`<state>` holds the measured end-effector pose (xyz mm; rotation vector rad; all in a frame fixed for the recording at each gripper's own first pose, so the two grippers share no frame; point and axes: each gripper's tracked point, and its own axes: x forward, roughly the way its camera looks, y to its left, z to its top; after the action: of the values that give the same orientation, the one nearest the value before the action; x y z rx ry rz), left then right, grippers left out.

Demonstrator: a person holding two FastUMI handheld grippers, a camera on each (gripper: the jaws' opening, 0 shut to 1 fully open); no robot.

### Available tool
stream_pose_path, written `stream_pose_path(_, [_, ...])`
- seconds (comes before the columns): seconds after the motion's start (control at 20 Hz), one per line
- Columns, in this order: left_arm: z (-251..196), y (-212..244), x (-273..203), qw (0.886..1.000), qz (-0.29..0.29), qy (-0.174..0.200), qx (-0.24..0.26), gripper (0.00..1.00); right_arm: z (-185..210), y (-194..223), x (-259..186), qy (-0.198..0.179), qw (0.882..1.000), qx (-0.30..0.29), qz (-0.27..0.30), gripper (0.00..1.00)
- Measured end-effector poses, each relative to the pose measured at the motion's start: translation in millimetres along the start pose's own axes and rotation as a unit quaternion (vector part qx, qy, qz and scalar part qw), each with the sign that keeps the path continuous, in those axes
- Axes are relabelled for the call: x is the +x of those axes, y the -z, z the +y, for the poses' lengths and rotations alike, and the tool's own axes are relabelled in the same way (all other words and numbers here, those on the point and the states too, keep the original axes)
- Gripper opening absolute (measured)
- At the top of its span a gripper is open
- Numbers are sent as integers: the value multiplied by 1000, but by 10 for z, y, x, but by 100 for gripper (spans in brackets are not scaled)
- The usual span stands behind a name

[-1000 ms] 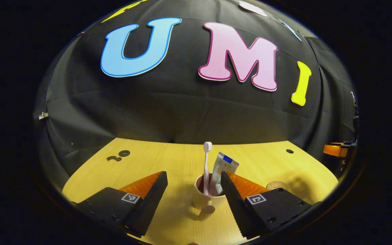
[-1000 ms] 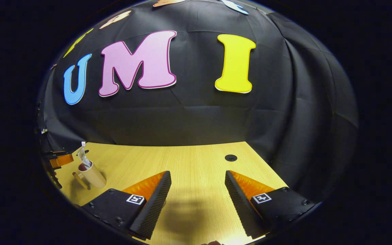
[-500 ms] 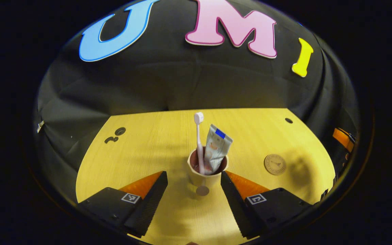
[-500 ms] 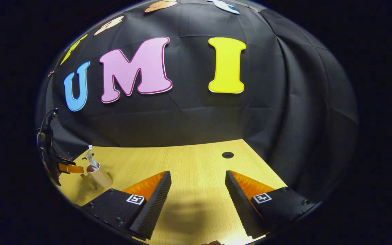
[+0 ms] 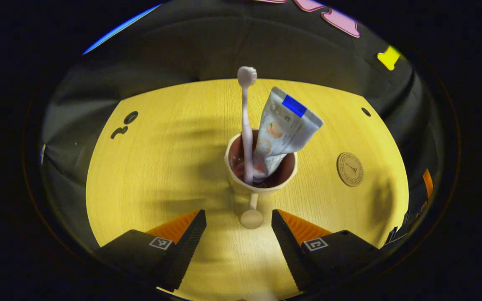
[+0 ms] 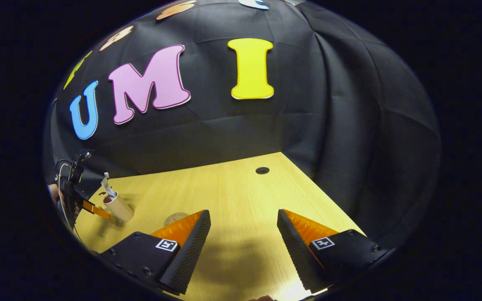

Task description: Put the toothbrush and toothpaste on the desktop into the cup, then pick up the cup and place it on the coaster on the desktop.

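Loaded cup awaits its lift to the coaster

The cup (image 5: 261,167) stands upright on the tabletop (image 5: 161,159), with the toothbrush (image 5: 246,125) upright inside it and the toothpaste tube (image 5: 280,129) leaning toward the side of the coaster (image 5: 349,169). The coaster lies flat, apart from the cup. The cup's handle (image 5: 252,211) points straight at the left gripper (image 5: 238,234), whose fingers are spread wide on either side of the handle's rounded end, not touching it. The right gripper (image 6: 243,238) hangs spread and empty over bare tabletop, well away from the cup.

The cup looks rigid and smooth, likely ceramic or hard plastic, so a slip or a knock could chip it. Its contents are light but tall, which makes the load a little top-heavy. The handle is the natural hold: a firm pinch on the stem near the cup wall would limit swinging, and keeping the cup level should stop the leaning tube from tipping out
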<state>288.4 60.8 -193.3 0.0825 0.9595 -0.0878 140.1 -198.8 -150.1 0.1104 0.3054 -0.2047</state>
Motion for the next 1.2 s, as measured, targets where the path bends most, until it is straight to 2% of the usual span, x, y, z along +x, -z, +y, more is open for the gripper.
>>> stream_pose_path(0.2, [-33,4,163,999,47,-5,19,98,-237,45,-87,23,1000,0,-1,99])
stream_pose_path(0.45, [-2,-61,308,992,101,-17,71,95,-446,55,-177,44,999,2,-3,98])
stream_pose_path(0.6, [3,-71,368,989,124,-22,75,94,-533,115,-218,53,999,4,1,99])
stream_pose_path(0.75, [-19,-40,394,987,138,-19,75,76,-572,164,-261,56,998,9,4,99])
stream_pose_path(0.85, [-31,-49,388,987,139,-19,76,73,-600,182,-283,59,998,10,5,99])
stream_pose_path(1.05, [-34,-41,395,985,145,-27,84,34,-602,229,-322,56,998,12,10,99])
stream_pose_path(1.2, [-52,-32,373,985,149,-18,81,33,-618,281,-365,54,998,7,14,99])
